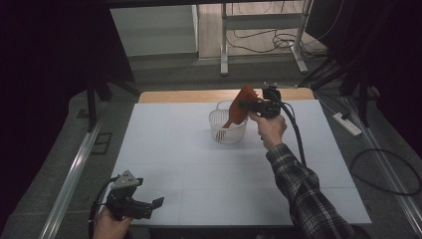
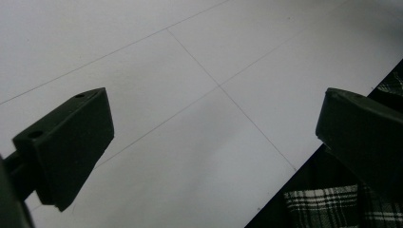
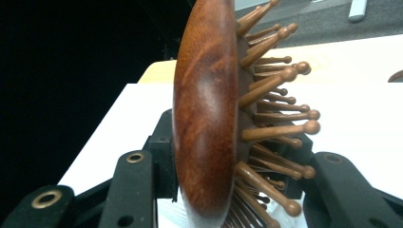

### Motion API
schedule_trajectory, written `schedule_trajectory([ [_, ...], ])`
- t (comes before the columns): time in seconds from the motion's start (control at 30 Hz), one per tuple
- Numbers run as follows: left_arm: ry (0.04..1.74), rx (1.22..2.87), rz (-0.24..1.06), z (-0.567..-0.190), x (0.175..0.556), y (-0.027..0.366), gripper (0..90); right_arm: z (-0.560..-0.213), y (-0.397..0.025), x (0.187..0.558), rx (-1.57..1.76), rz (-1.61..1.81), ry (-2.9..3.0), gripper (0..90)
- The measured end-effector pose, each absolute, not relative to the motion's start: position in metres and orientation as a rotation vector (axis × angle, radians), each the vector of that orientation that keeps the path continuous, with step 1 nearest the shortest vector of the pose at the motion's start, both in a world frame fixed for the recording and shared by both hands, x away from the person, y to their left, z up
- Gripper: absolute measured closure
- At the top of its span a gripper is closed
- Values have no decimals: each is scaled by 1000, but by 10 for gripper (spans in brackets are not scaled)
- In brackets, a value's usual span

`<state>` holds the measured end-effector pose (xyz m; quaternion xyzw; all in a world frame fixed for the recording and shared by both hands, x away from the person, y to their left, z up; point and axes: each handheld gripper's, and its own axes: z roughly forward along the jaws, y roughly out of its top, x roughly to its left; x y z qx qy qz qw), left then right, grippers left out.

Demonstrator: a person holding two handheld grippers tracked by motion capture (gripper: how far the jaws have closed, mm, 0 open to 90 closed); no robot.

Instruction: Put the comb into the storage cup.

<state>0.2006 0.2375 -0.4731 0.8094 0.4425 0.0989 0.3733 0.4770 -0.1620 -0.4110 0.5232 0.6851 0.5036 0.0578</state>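
Note:
A brown wooden hairbrush [image 1: 242, 105] with round-tipped wooden pins stands tilted, its lower end inside a white ribbed basket [image 1: 227, 130] at the middle back of the white table top. My right gripper [image 1: 252, 106] is shut on the brush's head from the right, above the basket's rim. In the right gripper view the brush [image 3: 204, 118] stands edge-on between the two jaws of that gripper [image 3: 237, 190], back to the left and pins to the right. My left gripper [image 1: 154, 206] is held open at the front left edge of the table; nothing is between the jaws of this gripper [image 2: 214, 142].
The white table top [image 1: 199, 164] has thin seam lines and a wooden strip [image 1: 179, 96] along its back edge. A plaid sleeve [image 1: 303, 194] crosses the right front. A power strip [image 1: 348, 124] and cables lie on the floor at right.

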Motion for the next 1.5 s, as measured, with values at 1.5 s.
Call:
schedule_trajectory([
  [1.5, 1137, 2090, 256, -473, 201, 236, 0, -430, -170, 478, 1572, 1436, 2072, 354],
])
